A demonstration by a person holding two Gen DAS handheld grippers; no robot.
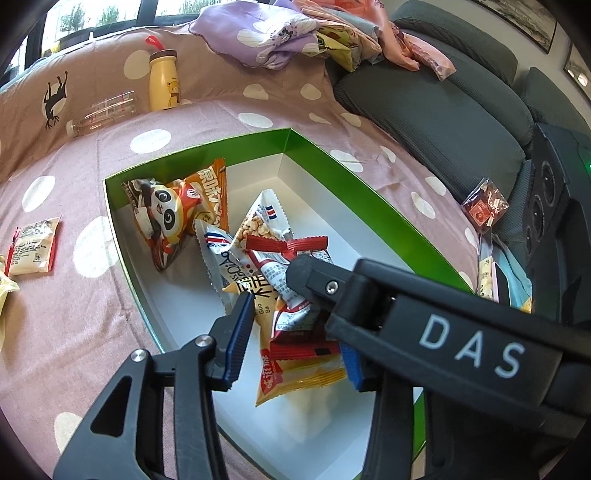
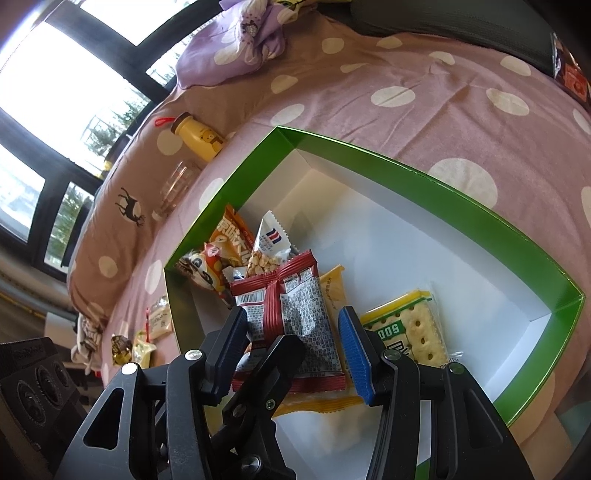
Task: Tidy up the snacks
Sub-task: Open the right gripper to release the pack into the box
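Note:
A green box with a white inside (image 1: 332, 173) (image 2: 480, 206) lies on the polka-dot bedspread and holds several snack packets. My left gripper (image 1: 295, 343) is open above a red-and-silver packet (image 1: 291, 325) and an orange packet (image 1: 295, 376) in the box. The other gripper's finger crosses in front of it. My right gripper (image 2: 295, 343) is open around the same red-and-silver packet (image 2: 299, 310); the pads do not press it. A panda packet (image 1: 166, 218) and a peanut packet (image 1: 258, 218) lie further in. A cracker packet (image 2: 410, 328) lies to the right.
Loose snacks lie on the bedspread to the left (image 1: 33, 247) (image 2: 159, 317) and one red packet (image 1: 484, 206) by the grey cushion (image 1: 443, 110). A yellow bear bottle (image 1: 164, 81) and a clear bottle (image 1: 103, 114) lie beyond the box. Crumpled bedding (image 1: 266, 33) lies at the back.

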